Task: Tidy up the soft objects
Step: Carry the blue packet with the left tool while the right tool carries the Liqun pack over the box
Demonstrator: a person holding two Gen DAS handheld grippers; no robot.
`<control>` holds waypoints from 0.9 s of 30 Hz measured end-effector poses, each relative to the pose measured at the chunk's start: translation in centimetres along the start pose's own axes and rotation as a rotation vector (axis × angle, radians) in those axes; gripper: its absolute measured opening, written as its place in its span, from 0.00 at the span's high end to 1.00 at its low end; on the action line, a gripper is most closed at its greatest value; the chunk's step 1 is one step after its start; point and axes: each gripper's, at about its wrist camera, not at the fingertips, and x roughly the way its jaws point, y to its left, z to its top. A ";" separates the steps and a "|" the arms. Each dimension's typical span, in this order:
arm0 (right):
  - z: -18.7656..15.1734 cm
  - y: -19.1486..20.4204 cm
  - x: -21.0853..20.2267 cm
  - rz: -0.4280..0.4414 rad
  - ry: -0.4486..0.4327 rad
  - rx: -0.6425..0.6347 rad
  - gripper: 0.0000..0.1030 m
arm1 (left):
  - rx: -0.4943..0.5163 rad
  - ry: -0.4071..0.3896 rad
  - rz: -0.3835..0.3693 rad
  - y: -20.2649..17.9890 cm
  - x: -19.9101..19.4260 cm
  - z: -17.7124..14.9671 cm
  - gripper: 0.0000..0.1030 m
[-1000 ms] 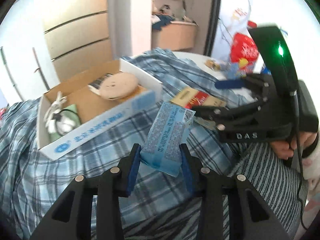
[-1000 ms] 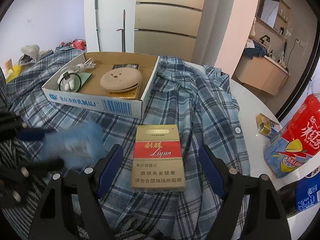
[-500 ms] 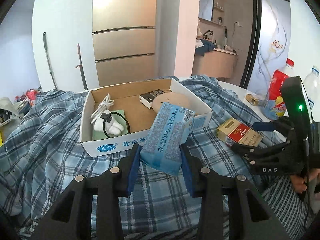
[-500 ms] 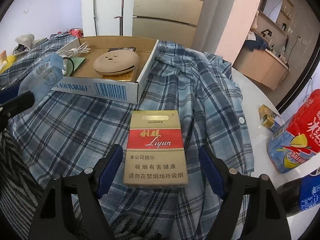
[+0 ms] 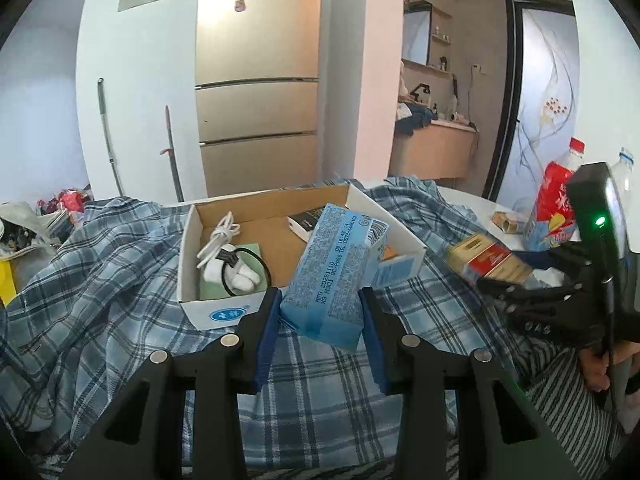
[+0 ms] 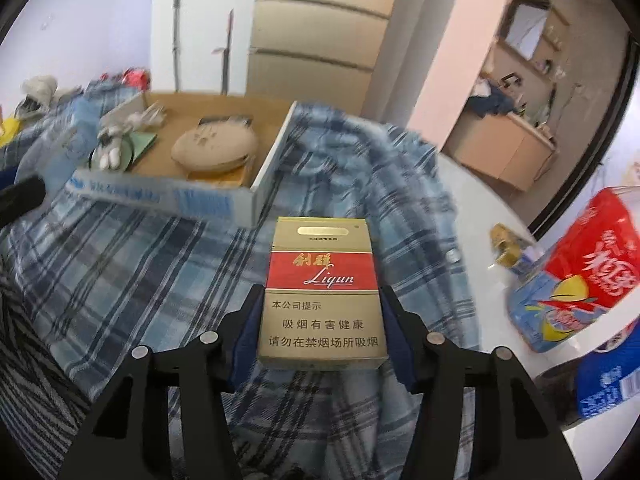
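Observation:
My left gripper (image 5: pixel 320 334) is shut on a light blue tissue pack (image 5: pixel 334 272) and holds it tilted, just in front of the open cardboard box (image 5: pixel 400 232). My right gripper (image 6: pixel 322 338) is shut on a gold and red cigarette pack (image 6: pixel 322 292), held above the blue plaid shirt (image 6: pixel 120 264). The cardboard box (image 6: pixel 272 164) lies ahead to the left in the right wrist view. The right gripper (image 5: pixel 536 280) with its pack (image 5: pixel 490 262) also shows at the right of the left wrist view.
The box holds a white cable bundle (image 5: pixel 228 260), a green pad, a round beige item (image 6: pixel 214 150) and a dark flat object. A red and blue snack bag (image 6: pixel 576 276), a small gold packet (image 6: pixel 508 248) and bottles sit on the white table (image 6: pixel 480 200) at right.
My right gripper has closed on the cigarette pack and lifted it. My left gripper carried the tissue pack closer to the box's front wall.

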 end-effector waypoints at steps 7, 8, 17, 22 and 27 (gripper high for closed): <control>1.8 -1.3 -3.9 0.100 -0.101 0.081 0.47 | 0.002 -0.090 0.064 0.5 -1.8 0.5 0.60; 1.9 -1.1 -4.4 0.095 -0.114 0.069 0.47 | 0.014 -0.098 0.083 0.4 -2.0 0.5 0.60; 3.9 0.5 -8.2 0.089 -0.197 0.006 0.47 | 0.069 -0.138 0.143 -0.6 -5.3 2.8 0.60; 5.4 1.1 -9.0 0.099 -0.229 0.003 0.47 | 0.060 -0.210 0.159 -0.1 -8.0 5.2 0.60; 7.9 1.7 -10.1 0.156 -0.274 0.012 0.47 | 0.021 -0.201 0.174 1.2 -8.4 8.3 0.60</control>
